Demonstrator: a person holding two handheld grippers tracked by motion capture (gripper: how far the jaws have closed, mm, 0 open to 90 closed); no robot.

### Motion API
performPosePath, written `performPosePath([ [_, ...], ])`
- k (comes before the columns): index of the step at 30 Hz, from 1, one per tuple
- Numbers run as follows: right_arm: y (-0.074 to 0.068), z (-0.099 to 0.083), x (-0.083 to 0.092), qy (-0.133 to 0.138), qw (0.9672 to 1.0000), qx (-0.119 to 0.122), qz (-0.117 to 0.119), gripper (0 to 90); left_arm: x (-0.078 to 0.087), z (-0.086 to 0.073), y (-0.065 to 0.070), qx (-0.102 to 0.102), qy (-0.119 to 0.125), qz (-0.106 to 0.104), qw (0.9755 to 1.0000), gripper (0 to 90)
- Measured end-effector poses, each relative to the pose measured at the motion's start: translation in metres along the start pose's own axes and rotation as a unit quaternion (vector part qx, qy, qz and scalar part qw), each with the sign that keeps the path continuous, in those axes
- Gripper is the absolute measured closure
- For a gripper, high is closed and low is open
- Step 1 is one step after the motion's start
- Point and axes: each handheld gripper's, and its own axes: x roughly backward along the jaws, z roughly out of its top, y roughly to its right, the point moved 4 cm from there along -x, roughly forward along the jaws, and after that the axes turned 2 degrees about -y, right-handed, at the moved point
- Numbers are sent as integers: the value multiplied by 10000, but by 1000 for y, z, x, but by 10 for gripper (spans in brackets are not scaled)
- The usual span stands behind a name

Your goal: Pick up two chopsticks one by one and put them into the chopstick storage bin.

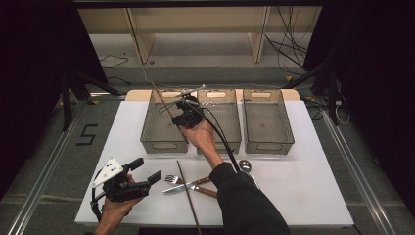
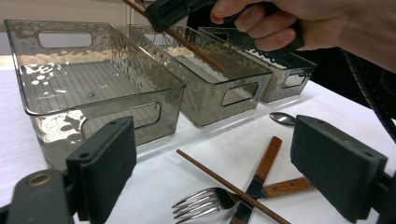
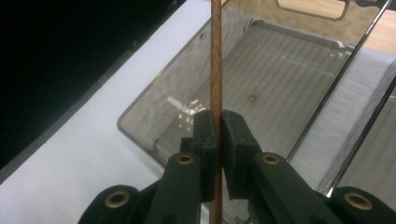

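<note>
- My right tool (image 3: 217,135) pinches a wooden chopstick (image 3: 215,56), pads pressed on its shaft.
- In the high view, that chopstick hangs over the left bin (image 1: 147,134), slanting up past its far rim.
- My left tool (image 1: 144,172) rests near the counter's (image 1: 313,196) near left corner, jaws spread with nothing between them.
- A second chopstick (image 1: 188,196) lies on the counter, crossing the fork (image 1: 172,179) and knife (image 1: 188,186); a spoon (image 1: 245,166) lies just right.
</note>
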Motion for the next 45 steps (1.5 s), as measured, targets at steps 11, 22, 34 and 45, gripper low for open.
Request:
performPosePath([
  [11,8,11,-19,-91,9997,-175,-149,853,2,0,-1,51,39,3,10000,140],
  [22,13,15,-33,-128,9992,-296,-255,852,2,1,-1,47,31,-15,10000,141],
  [34,15,16,-48,-235,9984,-340,-374,851,3,1,0,43,36,-23,10000,140],
  [45,20,14,-53,-285,9977,-491,-362,670,3,1,0,47,44,-34,10000,140],
])
